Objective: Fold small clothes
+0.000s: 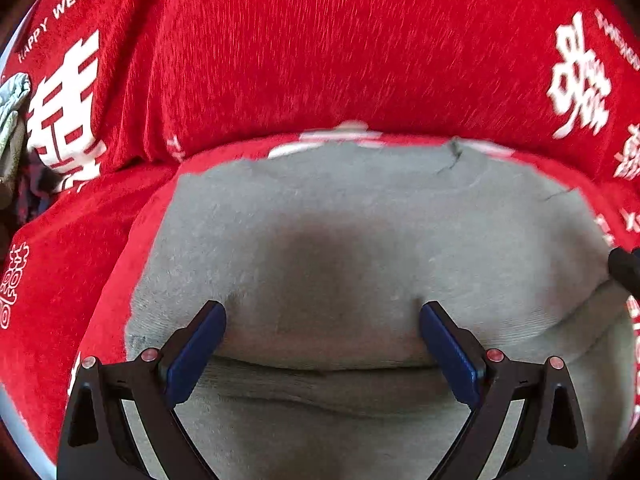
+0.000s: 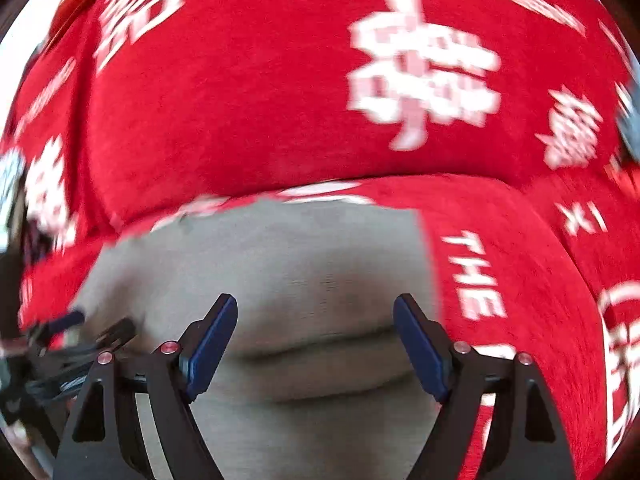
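Both tongs, left (image 1: 322, 334) and right (image 2: 315, 330), are spread wide and hold nothing. Under them lies the gray cloth (image 1: 360, 240) (folded over once) on the red cover (image 1: 320, 48). A careless pinch could pull the fold open.

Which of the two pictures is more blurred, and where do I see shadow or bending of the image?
Right wrist view: more motion blur, smearing the white characters on the red plush blanket. Left wrist view: sharper, with a dark shadow in the middle of the grey knitted garment. Both views: fisheye bending curves the blanket edges, with dark corners.
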Demonstrator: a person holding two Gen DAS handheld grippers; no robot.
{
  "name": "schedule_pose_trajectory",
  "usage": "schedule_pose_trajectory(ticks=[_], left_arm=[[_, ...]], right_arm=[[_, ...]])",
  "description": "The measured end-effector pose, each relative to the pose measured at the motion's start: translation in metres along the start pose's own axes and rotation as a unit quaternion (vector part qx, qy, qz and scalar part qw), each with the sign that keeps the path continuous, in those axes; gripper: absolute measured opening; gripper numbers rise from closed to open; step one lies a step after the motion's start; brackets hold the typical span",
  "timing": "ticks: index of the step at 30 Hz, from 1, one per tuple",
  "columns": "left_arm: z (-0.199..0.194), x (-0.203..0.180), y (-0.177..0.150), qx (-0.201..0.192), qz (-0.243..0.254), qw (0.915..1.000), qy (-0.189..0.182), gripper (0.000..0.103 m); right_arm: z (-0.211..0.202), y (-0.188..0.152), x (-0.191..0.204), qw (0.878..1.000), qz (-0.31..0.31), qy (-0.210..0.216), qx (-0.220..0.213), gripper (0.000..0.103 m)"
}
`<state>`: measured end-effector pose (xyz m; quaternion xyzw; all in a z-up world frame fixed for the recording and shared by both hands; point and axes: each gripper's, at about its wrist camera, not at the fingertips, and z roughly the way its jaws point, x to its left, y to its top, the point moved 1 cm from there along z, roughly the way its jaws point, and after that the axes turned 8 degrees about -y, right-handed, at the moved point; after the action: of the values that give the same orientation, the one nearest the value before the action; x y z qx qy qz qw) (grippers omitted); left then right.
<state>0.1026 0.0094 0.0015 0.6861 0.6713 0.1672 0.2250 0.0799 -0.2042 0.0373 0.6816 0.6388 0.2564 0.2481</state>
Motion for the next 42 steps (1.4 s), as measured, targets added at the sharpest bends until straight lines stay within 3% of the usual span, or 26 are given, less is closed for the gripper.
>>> schedule_pose_trajectory(ticks=[4,7,10,12,15,17,20,22,36,42], left_arm=[[0.005,0.007,0.0,0.013,-0.014,0.9997,-0.014,0.102],[-0.001,0.007,-0.002,0.013,-0.002,0.9998,-0.013,0.102],[-0.005,0.01,-0.007,0.009,-0.007,0.9997,-0.02,0.102],[-0.011,0.01,-0.012,0.004,-0.014,0.9997,-0.02,0.102],[-0.024,0.01,-0.023,0.0,-0.02,0.9987,-0.047,0.102],[-0.027,0.005,-0.034,-0.001,-0.007,0.9991,-0.042,0.102],[-0.026,0.003,-0.056,0.003,0.004,0.9994,-0.034,0.102],[-0.033,0.004,-0.064,0.004,0.0,0.9992,-0.04,0.102],[-0.089,0.007,-0.146,-0.075,0.002,0.9967,-0.033,0.102],[-0.111,0.006,-0.194,-0.076,0.021,0.9959,-0.043,0.102]], right_arm=[[0.049,-0.001,0.036,0.995,-0.042,-0.012,0.094,0.083],[0.049,0.001,0.044,0.993,-0.064,-0.052,0.085,0.083],[0.034,-0.004,0.037,0.996,-0.038,-0.035,0.077,0.083],[0.028,-0.011,0.037,0.995,-0.041,-0.046,0.078,0.083],[0.0,-0.027,0.037,0.997,-0.044,-0.04,0.044,0.084],[-0.014,-0.041,0.039,0.997,-0.056,-0.035,0.029,0.084],[0.004,-0.06,0.046,0.994,-0.07,-0.035,0.08,0.084],[-0.007,-0.07,0.049,0.995,-0.079,-0.042,0.04,0.086],[-0.068,-0.143,0.042,0.996,-0.078,-0.04,-0.033,0.086],[-0.099,-0.182,0.035,0.993,-0.108,-0.023,-0.049,0.09]])
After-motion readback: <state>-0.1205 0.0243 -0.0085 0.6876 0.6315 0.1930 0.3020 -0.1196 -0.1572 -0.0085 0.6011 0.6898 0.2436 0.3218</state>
